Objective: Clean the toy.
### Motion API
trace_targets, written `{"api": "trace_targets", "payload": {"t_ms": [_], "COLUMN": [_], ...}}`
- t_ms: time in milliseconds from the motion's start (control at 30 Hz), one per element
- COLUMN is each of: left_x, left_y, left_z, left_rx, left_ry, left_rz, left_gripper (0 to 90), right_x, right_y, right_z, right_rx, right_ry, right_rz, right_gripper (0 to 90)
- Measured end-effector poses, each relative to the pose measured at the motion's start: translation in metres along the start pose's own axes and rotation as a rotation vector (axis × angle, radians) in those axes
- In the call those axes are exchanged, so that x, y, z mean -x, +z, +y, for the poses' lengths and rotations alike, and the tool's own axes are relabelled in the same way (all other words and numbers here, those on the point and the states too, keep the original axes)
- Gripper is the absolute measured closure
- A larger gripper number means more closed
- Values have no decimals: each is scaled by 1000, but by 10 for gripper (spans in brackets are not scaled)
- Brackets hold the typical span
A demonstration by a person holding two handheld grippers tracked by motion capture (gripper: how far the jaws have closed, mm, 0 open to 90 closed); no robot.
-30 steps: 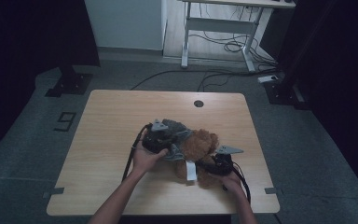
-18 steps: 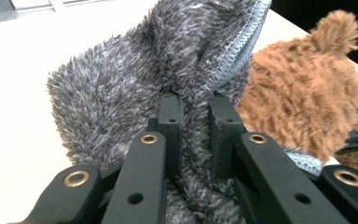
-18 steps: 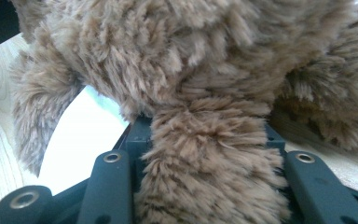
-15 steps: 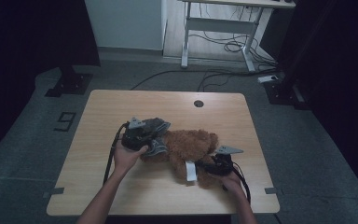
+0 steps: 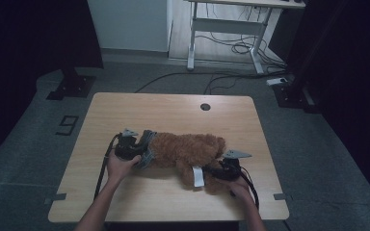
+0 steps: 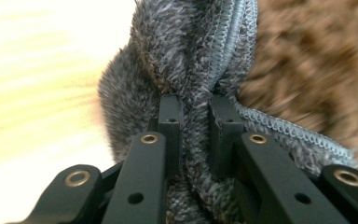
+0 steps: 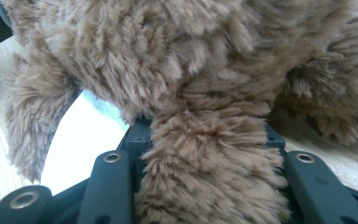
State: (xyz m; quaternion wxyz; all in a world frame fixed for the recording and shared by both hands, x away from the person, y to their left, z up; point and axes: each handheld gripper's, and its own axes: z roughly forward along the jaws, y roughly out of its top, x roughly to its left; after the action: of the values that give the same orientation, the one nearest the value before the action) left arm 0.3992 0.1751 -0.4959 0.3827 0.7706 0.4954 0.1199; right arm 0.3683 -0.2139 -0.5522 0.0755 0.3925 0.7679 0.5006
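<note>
1. Leftward goes my left claw [image 5: 139, 153] since a second ago, jaws pinched tight on the grey garment [image 6: 168, 60], dragging it off the brown plush toy [image 5: 188, 150].
2. Toy now lies stretched across the table [image 5: 173, 110], flatter than before.
3. My right claw [image 5: 217, 171] hasn't budged, jaws half closed, clamping a furry limb [image 7: 209, 154].
4. Its fingertips are buried in fur; the white tag [image 5: 198, 176] is unreadable.

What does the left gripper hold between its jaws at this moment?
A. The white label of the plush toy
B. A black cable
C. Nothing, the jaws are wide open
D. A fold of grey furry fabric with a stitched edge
D: in the left gripper view, the left gripper has its jaws pinched on the grey furry fabric, beside the brown plush toy.
</note>
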Motion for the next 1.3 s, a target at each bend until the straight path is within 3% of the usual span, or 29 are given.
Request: {"api": "trace_targets", "payload": {"t_ms": [233,367,467,600,667,767,900,967,1067,1200,1300], "left_x": [-4,1,15,41,55,72,78,77,75,72,70], "left_y": [11,-6,-21,-26,-20,-6,11,12,7,1,-3], "left_z": [5,28,51,71,78,83,78,72,63,50,39], "left_rx": [-38,-5,59,112,106,70,36,42,50,59,76], "left_ry": [15,52,78,117,144,197,201,211,206,199,181], "left_rz": [46,92,68,-3,-12,17,0,7,-16,-46,-81], "left_gripper": [771,772,773,772,771,772,773,773,774,775,777], "right_x": [5,8,8,8,8,7,8,9,11,10,8], "right_y": [7,12,13,13,13,11,7,3,-4,-21,-34], "right_z": [7,10,11,11,11,11,9,9,6,3,8], "right_rx": [1,9,10,9,10,10,12,8,6,44,104], "right_ry": [6,1,-7,-7,-12,-21,-8,3,28,33,43], "right_rz": [-14,-37,-47,-52,-56,-57,-62,-56,-43,-26,-21], "right_gripper": [539,540,540,537,534,514,460,428,375,319,279]}}
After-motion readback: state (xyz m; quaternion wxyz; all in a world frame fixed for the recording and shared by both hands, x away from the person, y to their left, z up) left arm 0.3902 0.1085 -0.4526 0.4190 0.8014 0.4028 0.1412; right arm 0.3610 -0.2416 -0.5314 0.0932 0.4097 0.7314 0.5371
